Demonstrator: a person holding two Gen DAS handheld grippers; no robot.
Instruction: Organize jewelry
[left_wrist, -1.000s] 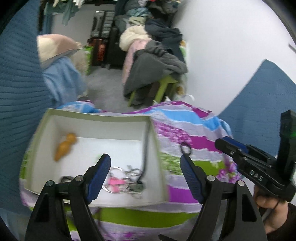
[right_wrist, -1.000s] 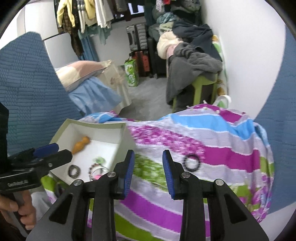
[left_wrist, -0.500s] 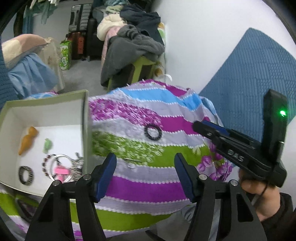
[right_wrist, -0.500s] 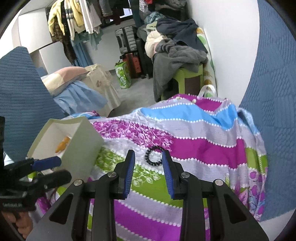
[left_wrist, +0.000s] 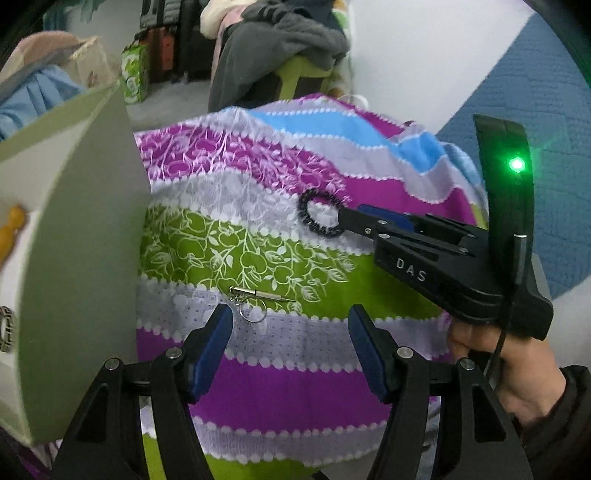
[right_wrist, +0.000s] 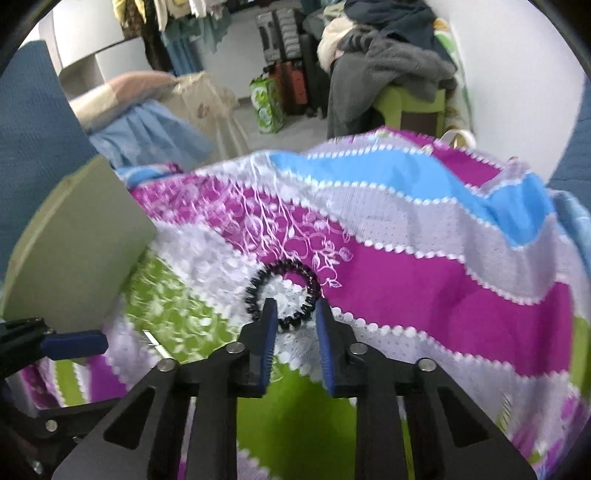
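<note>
A black beaded bracelet (left_wrist: 320, 213) lies on the striped cloth; it also shows in the right wrist view (right_wrist: 283, 294). My right gripper (right_wrist: 293, 308) is open, its fingertips straddling the bracelet's near edge; in the left wrist view its tip (left_wrist: 345, 215) touches the bracelet's right side. My left gripper (left_wrist: 290, 314) is open and empty, just short of a small silver keyring charm (left_wrist: 251, 298). The pale green box (left_wrist: 77, 236) stands at the left, with an orange piece (left_wrist: 13, 225) and a dark ring (left_wrist: 5, 328) inside.
The striped purple, green and blue cloth (right_wrist: 424, 258) covers the work surface. Beyond it are a green stool piled with clothes (right_wrist: 391, 74), suitcases, a pillow and a white wall. Blue quilted fabric (left_wrist: 535, 92) is at the right.
Both grippers moved right and closer to the cloth, away from the box. My right gripper has come down onto the bracelet. My left gripper now faces the keyring charm.
</note>
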